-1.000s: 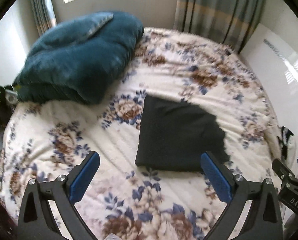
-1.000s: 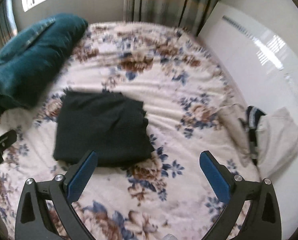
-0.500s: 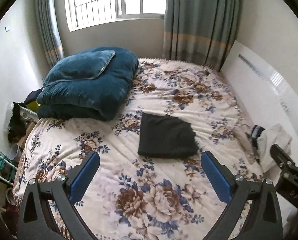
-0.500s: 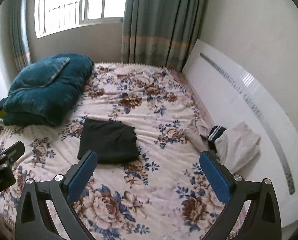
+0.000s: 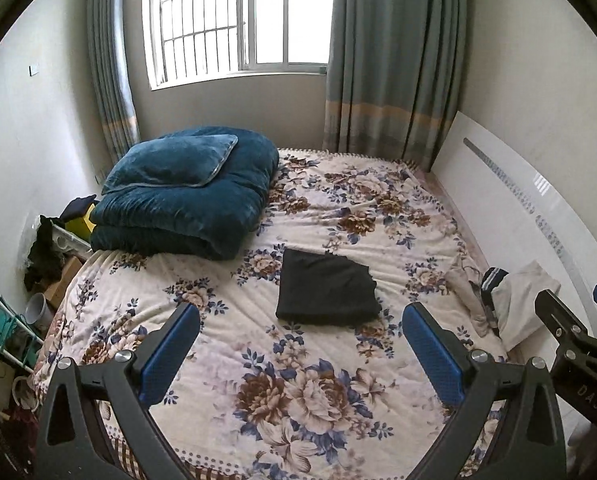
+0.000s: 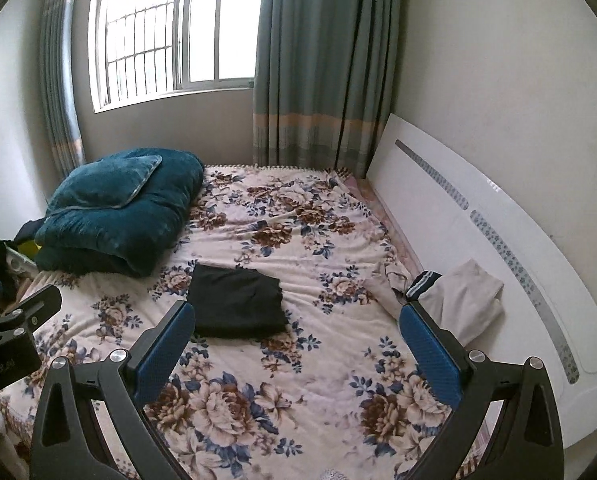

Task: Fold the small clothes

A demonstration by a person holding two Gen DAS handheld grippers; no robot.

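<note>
Nearest the cameras, both grippers hang above the near edge of the bed with nothing between their blue pads: the left gripper (image 5: 298, 344) has its fingers spread wide apart, and the right gripper (image 6: 298, 340) is spread just as wide. In the left wrist view part of the right gripper also shows at the right border.

Beneath them lies the bed (image 5: 226, 320), covered edge to edge by a cream sheet printed with brown and blue flowers. The folded black garment (image 5: 326, 294) rests flat near the middle of the bed — beyond both sets of fingertips and clear of them. In the right wrist view it (image 6: 236, 300) sits just past the left fingertip, toward the bed's left half.

At the bed's right edge, against the white headboard (image 6: 478, 240), lies a loose heap of pale clothes (image 6: 458, 300) with a dark striped cuff showing.

Farther back, a folded teal quilt (image 5: 186, 192) with a matching pillow on top fills the far left corner of the bed. Behind the far edge rise grey-green curtains (image 5: 394, 60) and a barred window (image 5: 238, 20) — bright with daylight. Clutter stands on the floor along the bed's left side.
</note>
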